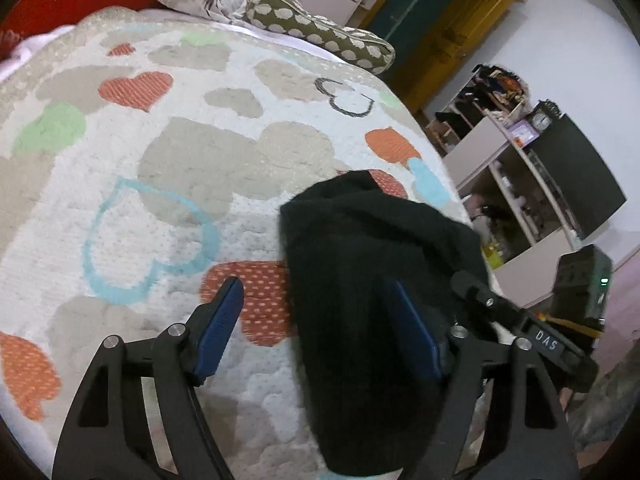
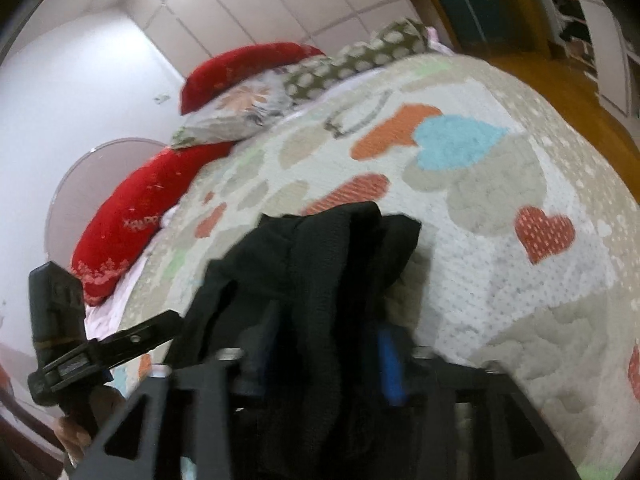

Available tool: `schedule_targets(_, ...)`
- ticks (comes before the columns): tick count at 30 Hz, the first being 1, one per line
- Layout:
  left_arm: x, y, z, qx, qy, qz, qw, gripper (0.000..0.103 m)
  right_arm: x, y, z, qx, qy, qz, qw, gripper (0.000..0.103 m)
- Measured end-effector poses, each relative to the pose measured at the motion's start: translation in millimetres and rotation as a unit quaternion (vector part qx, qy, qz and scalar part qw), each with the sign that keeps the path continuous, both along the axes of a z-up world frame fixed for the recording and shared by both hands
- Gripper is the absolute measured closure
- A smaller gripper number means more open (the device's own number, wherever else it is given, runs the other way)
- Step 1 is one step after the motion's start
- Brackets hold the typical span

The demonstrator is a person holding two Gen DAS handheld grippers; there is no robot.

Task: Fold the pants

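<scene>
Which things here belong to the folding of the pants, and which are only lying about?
For the job: pants, left gripper, right gripper, quilt.

Lying about: red pillows, floral pillow, dotted pillow, shelves.

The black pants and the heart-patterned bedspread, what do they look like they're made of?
Black pants: apparently a soft, matte knit, maybe fleece or cotton jersey; it drapes limply with no sheen. Heart-patterned bedspread: looks like quilted, textured cotton-type fabric, with raised dotted stitching and puffy heart patches. Exact fibres can't be told.
</scene>
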State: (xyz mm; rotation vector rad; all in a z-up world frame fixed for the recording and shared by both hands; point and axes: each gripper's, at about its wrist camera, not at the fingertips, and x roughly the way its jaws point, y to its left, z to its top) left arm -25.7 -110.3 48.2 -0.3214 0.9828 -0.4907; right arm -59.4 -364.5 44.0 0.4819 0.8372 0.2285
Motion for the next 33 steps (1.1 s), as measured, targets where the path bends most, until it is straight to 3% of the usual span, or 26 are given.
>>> schedule_targets(3,7.6,-11.8,-14.8,0.005,0.029,-0.014,0.9995,0.025,0.9,-5.4,-9.5,0.008,0.008,0.001,1.000,0.045)
schedule_targets(8,10.9,-19.8,-21.2,-0.019,0.023,-0.009,0.9995,0.020,3.7,-6.8,-19.5,0.030,0.001,0.019,0.999,0.044)
schedule_targets(10,12.4,-24.8,-21.9,-0.022,0.025,-0.016,0.9993,0.029,4.1,-4.0,-19.7,0.039,-0.003,0.029,0.999,0.058)
schedule_targets(11,11.7,-28.6,-20.2,-0.020,0.025,-0.025,0.9992,0.042,3.3,-4.1,-19.5,0.053,-0.004,0.028,0.998,0.063)
schedule_targets(15,3.6,-35.5,-1.9,0.013,-0.003,-0.029,0.9995,0.059,-2.2,-2.3,-11.6,0.062,-0.012,0.025,0.998,0.070)
schedule_targets(18,-0.6,-30.7,11.8,0.009,-0.011,-0.030,0.9995,0.064,-7.0,1.1,0.0,0.067,-0.023,0.028,0.997,0.071)
schedule_targets(27,-16.3,-15.2,46.9,0.028,-0.038,-0.013,0.9988,0.064,-18.9,23.1,34.0,0.071,-0.048,0.049,0.995,0.072)
schedule_targets(33,-20.7,-6.6,49.3,0.033,-0.034,-0.007,0.9989,0.064,-19.3,30.9,42.6,0.067,-0.048,0.056,0.995,0.073)
